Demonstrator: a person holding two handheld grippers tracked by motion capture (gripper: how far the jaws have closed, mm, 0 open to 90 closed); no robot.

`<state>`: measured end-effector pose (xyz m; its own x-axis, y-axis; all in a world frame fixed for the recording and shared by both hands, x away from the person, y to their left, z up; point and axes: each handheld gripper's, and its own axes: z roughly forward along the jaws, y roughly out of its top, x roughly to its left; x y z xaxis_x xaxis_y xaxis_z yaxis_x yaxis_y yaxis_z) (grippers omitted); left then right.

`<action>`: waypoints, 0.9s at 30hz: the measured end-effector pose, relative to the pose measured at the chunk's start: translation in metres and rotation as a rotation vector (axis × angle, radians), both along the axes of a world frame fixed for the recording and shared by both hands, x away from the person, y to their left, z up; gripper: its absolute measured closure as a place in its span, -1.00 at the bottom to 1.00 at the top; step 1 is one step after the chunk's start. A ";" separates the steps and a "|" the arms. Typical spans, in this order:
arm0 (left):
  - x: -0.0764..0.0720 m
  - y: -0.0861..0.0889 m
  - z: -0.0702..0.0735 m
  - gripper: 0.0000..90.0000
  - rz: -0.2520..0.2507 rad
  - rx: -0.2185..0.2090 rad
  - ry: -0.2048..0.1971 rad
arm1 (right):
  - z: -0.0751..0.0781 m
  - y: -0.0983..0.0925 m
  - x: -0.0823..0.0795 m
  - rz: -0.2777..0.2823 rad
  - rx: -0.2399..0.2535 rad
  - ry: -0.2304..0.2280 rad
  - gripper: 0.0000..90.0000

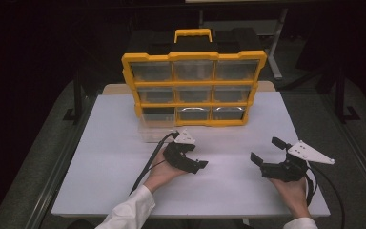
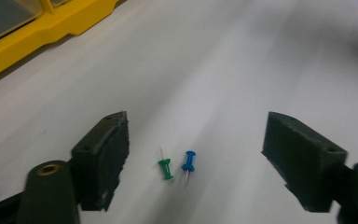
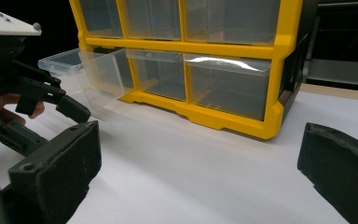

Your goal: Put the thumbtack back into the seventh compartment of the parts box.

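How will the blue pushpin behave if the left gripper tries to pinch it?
The blue pushpin lies flat on the smooth table, so it probably rolls or skids. It looks tiny against the wide pads, so it may slip. The green pin beside it may get nudged.

it looked like a lab or test room set up for recording rather than a home. a plain white table (image 1: 124, 191) stood alone on grey carpet, with black metal frame legs (image 1: 77, 95) at its sides and the room beyond kept dark. on the table sat a yellow parts organiser (image 1: 194, 88) with clear plastic drawers, workshop storage. two push pins, one green (image 2: 166, 168) and one blue (image 2: 189, 161), lay on the bare top. further back stood the leg of another table (image 1: 275, 47).
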<state>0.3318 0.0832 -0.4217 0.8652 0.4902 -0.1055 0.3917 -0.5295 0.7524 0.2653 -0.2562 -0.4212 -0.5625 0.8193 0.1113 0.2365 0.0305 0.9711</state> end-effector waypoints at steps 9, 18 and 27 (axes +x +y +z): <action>0.004 0.004 -0.012 -0.11 0.051 0.024 0.038 | 0.001 -0.001 -0.001 0.000 0.002 -0.002 -1.00; 0.006 0.006 -0.020 0.21 0.075 0.046 0.058 | 0.001 -0.001 -0.001 -0.001 0.003 -0.002 -1.00; 0.006 0.004 -0.026 0.46 0.105 0.069 0.061 | 0.001 0.000 -0.001 0.001 0.001 -0.002 -1.00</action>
<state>0.3383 0.0876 -0.4479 0.8016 0.5858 -0.1193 0.4920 -0.5331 0.6883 0.2646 -0.2565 -0.4206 -0.5635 0.8186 0.1110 0.2347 0.0298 0.9716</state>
